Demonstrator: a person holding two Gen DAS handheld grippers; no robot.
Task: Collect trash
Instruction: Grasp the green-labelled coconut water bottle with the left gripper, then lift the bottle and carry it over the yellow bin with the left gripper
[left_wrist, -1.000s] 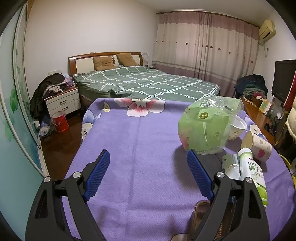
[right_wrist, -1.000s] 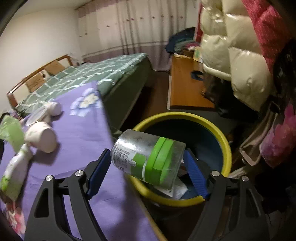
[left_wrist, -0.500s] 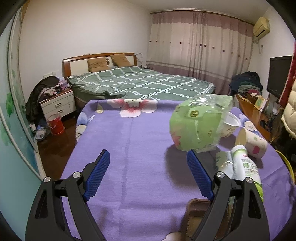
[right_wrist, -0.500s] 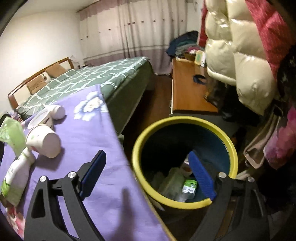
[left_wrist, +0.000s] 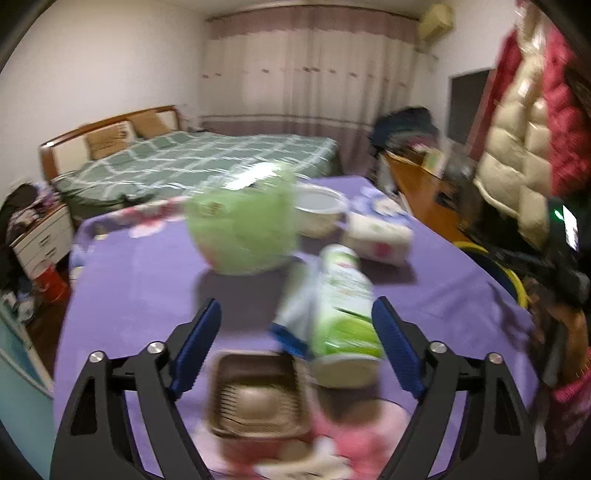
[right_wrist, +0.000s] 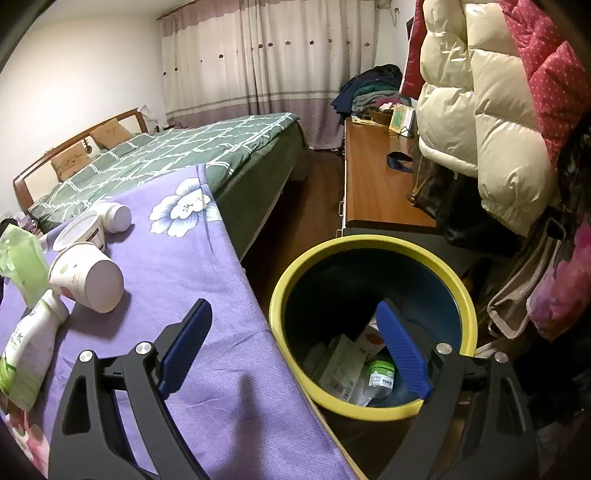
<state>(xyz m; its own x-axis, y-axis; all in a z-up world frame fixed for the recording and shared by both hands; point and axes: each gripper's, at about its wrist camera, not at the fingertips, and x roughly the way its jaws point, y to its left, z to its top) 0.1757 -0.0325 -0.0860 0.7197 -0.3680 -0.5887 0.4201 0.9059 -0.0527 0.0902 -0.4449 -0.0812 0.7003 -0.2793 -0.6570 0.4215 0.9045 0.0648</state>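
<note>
1. The right tongs (right_wrist: 291, 347) hang released and empty over the gap between the purple-clothed bench (right_wrist: 207, 273) and the yellow-rimmed bin (right_wrist: 369, 243). Nothing sits between the jaws.
2. Down in the bin lie a green-capped jar (right_wrist: 380, 373) and some paper packaging (right_wrist: 340, 365), so part of the trash is already collected.
3. The left tongs (left_wrist: 295, 339) are closing, with the green-and-white bottle (left_wrist: 343, 299) lying on its side between the jaws. The pads do not seem to be pressing on it yet, though the picture is smeared with motion.
4. Other trash on the bench: a green plastic bag (left_wrist: 243, 225), a white tub (left_wrist: 319, 210), a tipped paper cup (left_wrist: 376, 236), and a brown plastic tray (left_wrist: 256, 395) right under the left tongs.
5. What could go wrong, to my eye:
   - The bottle is round and on its side; a pinch off its middle could squirt it away, perhaps toward the bench edge.
   - A blue-and-white wrapper (left_wrist: 291, 325) lies against it and may get caught in the grip, then drop on the way.
   - The left jaw comes down near the tray and could knock or snag it.
   - The bin stands beside the bench, below its edge; letting go early would put trash on the floor.
</note>
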